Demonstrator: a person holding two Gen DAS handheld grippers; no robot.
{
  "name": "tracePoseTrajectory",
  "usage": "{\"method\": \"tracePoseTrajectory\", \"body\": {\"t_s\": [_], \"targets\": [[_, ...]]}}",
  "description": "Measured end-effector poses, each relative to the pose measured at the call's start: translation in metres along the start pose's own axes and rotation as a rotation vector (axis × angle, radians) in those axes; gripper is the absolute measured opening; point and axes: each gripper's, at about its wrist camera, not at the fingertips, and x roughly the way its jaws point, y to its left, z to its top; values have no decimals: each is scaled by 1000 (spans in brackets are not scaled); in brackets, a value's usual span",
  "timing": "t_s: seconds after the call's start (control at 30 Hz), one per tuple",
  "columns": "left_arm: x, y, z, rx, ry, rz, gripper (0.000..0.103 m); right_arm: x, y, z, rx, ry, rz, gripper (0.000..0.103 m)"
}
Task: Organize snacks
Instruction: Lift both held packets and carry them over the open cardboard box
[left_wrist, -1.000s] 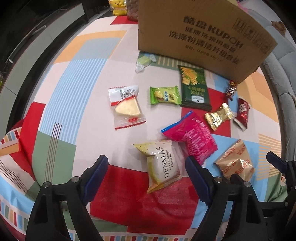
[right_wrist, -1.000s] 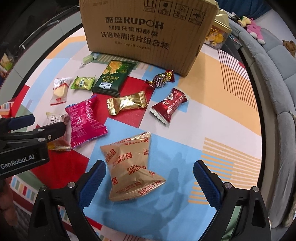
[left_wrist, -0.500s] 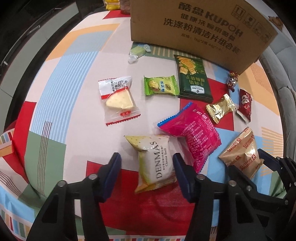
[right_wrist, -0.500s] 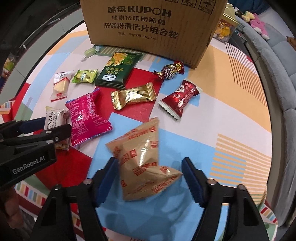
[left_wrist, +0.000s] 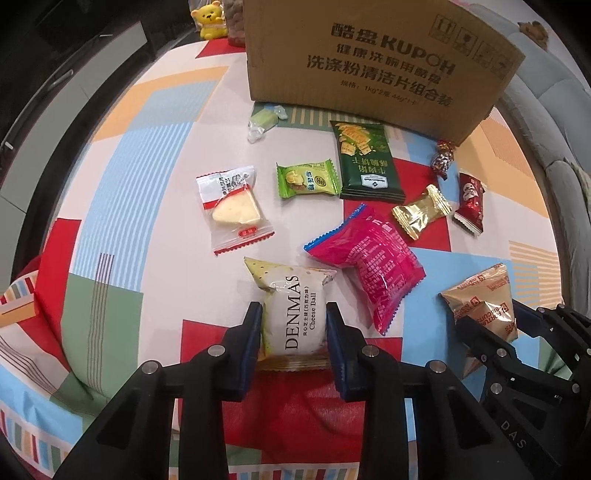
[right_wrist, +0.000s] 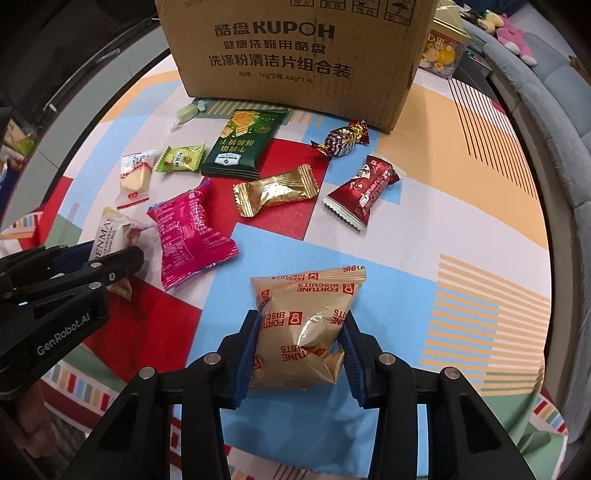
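Snacks lie scattered on the patterned cloth (right_wrist: 461, 221) ahead of both grippers, before the cardboard box (right_wrist: 295, 55). Left gripper (left_wrist: 293, 314) is closed on the Denmas pack (left_wrist: 295, 314), its pads pressing both sides. Right gripper (right_wrist: 299, 332) likewise squeezes the biscuit bag (right_wrist: 306, 321). Pink pack (left_wrist: 369, 266) lies between them, just ahead.

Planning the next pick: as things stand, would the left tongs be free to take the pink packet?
Probably not yet: the left tongs are shut on the Denmas cheese ball packet. The pink packet lies close beside it, uncovered.
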Motion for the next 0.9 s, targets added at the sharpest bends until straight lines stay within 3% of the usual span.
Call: {"method": "tracePoseTrajectory", "body": {"t_s": [0.23,0.9], "targets": [[-17,-11,-10,13,-24,-3,33,-13,-1,-3,25,-25,11,42],[-63,-6,0,31,-92,-13,33,-56,1,13,56,-100,6,42]]}}
